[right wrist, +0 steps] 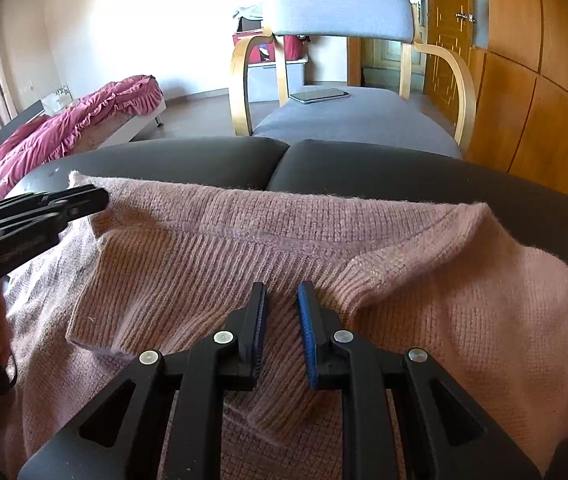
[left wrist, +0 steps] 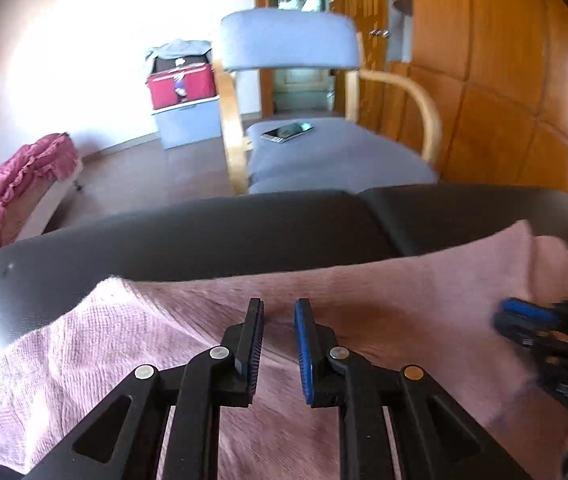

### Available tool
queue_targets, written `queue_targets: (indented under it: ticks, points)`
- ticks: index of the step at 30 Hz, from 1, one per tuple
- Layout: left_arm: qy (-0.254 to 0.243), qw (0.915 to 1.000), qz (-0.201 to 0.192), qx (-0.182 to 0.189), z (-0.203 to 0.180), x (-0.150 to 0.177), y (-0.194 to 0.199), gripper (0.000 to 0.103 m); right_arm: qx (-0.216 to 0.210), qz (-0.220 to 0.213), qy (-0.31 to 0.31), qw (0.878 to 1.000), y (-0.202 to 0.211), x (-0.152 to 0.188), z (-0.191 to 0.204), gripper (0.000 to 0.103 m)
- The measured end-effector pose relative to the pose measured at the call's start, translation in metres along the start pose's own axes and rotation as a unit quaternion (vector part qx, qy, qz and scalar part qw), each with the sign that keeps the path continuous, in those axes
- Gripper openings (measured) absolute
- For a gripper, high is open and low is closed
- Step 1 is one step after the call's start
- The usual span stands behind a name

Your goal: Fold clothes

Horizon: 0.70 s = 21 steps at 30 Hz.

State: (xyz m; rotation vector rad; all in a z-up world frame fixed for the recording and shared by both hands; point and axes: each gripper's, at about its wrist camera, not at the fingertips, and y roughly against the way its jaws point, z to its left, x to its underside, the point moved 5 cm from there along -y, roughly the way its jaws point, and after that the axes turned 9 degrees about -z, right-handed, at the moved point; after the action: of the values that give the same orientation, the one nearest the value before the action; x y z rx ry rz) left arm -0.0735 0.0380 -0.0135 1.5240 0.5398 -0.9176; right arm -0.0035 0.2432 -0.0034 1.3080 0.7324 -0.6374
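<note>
So the pink ribbed knit sweater (right wrist: 423,280) is spread across the black padded leather bench (right wrist: 363,168), filling the lower half of both wrist views, a sleeve folded over its middle; it looks soft, floppy, fairly light and a bit stretchy, so I'd guess it sags and drags if lifted by one point; best bet is pinching the thicker ribbed cuff or hem at 6 o'clock; the left gripper (left wrist: 278,308) and the right gripper (right wrist: 282,292) both hover over the knit, jaws a narrow gap apart, nothing pinched.
</note>
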Motion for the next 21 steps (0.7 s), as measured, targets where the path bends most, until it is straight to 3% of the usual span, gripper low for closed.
queue_targets:
  ticks: [5,12,21]
  points:
    - [0.040,0.9990,0.006,0.019,0.015,0.006,-0.013,0.016,-0.008,-0.001,-0.010,1.000,0.000,0.000,-0.002,0.018]
    - [0.040,0.9990,0.004,0.021,0.014,0.007,-0.015,0.016,-0.011,-0.001,-0.014,1.000,-0.001,0.000,-0.002,0.018]
    - [0.019,0.9996,-0.012,-0.015,0.005,-0.003,0.019,0.016,-0.025,-0.003,-0.032,0.999,-0.001,0.001,-0.005,0.018]
